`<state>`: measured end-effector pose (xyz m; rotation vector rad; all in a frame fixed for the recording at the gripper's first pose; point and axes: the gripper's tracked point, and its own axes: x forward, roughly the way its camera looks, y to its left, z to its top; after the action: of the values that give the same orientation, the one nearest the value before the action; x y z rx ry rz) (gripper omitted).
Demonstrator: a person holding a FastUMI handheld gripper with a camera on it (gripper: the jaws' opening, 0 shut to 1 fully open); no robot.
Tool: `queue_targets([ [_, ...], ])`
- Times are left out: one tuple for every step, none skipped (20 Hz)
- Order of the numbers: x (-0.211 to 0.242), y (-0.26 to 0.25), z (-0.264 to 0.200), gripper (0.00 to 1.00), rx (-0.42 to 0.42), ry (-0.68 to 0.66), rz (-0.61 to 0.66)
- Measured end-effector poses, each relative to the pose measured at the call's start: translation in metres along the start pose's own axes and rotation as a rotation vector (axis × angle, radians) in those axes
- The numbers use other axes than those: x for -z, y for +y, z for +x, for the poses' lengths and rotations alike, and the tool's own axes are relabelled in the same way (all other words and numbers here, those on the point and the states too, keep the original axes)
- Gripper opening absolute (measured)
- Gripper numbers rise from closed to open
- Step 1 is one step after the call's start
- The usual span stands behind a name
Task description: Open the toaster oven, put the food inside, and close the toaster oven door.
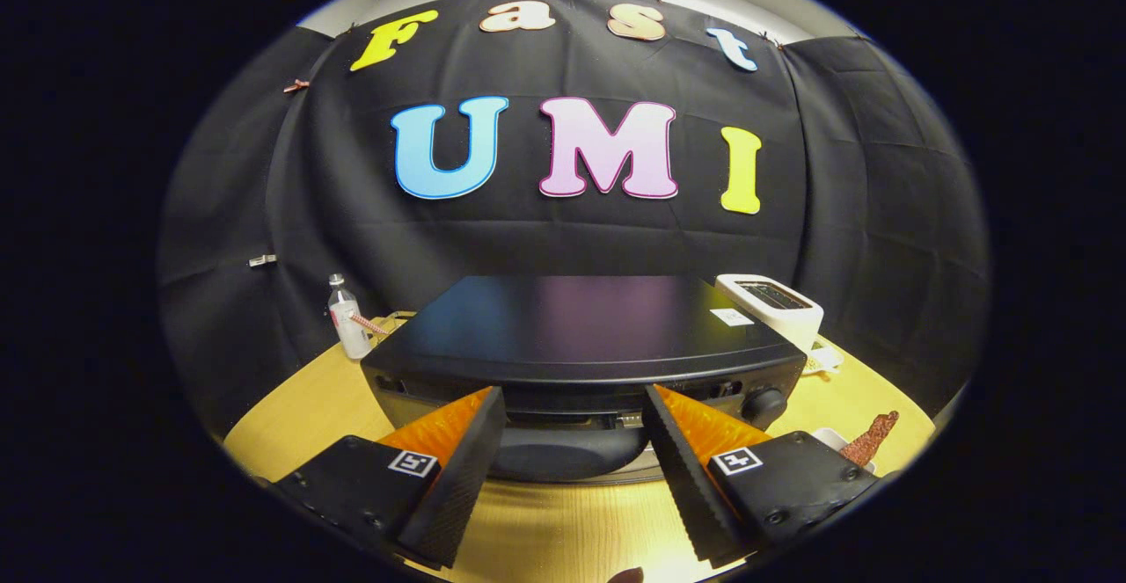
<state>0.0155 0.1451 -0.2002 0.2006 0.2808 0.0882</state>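
Fingers [475, 469] sit nearest us, both low over the table [563, 530], spread wide with nothing pinched between them. We put the gripper [572, 460] midpoint just short of the oven [572, 328] front.

Oven is straight ahead, square to us, front face toward the fingers. Its long axis runs side to side, across the line of the fingers. We look slightly down on its flat dark top. Door [567, 451] shows in the gap between the 2 fingers, dark curved glass; it looks shut, though the fingers cover both of its ends. Knob [764, 405] is on the front, just beyond the right finger.

Food [869, 439]: a reddish-brown strip, standing tilted just right of the right finger, resting on something white we can't make out. It is apart from the oven, off its right front corner.

Around it:
- 1 white toaster [774, 306] behind the oven's right rear corner, slots up.
- 1 clear bottle [346, 324] upright off the oven's left rear corner, with a striped stick-like thing across it.
- black cloth wall [264, 214] behind everything.

Nothing lies on the table between the fingers and the door. We see a small dark shape at the near table edge, can't tell what it is.
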Motion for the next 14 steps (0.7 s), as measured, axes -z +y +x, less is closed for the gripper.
queue_targets([
  [0.004,0.000,-0.005,0.97,-0.001,0.011,-0.001],
  [0.008,0.000,-0.010,0.97,-0.003,0.021,0.000],
  [0.012,0.000,-0.016,0.97,-0.006,0.029,0.001],
  [0.016,0.000,-0.020,0.97,-0.011,0.038,-0.002],
  [0.021,-0.001,-0.025,0.97,-0.012,0.049,-0.001],
  [0.025,-0.001,-0.029,0.97,-0.011,0.057,-0.002],
  [0.028,-0.001,-0.033,0.97,-0.011,0.065,-0.008],
  [0.032,-0.001,-0.037,0.97,-0.011,0.069,-0.016],
  [0.036,-0.001,-0.041,0.97,-0.011,0.078,-0.021],
  [0.040,-0.001,-0.044,0.97,-0.010,0.086,-0.025],
  [0.045,-0.001,-0.048,0.97,-0.009,0.097,-0.031],
  [0.050,0.000,-0.052,0.97,-0.009,0.109,-0.037],
  [0.056,0.000,-0.057,0.97,-0.012,0.121,-0.044],
  [0.061,0.000,-0.061,0.97,-0.015,0.132,-0.052],
])
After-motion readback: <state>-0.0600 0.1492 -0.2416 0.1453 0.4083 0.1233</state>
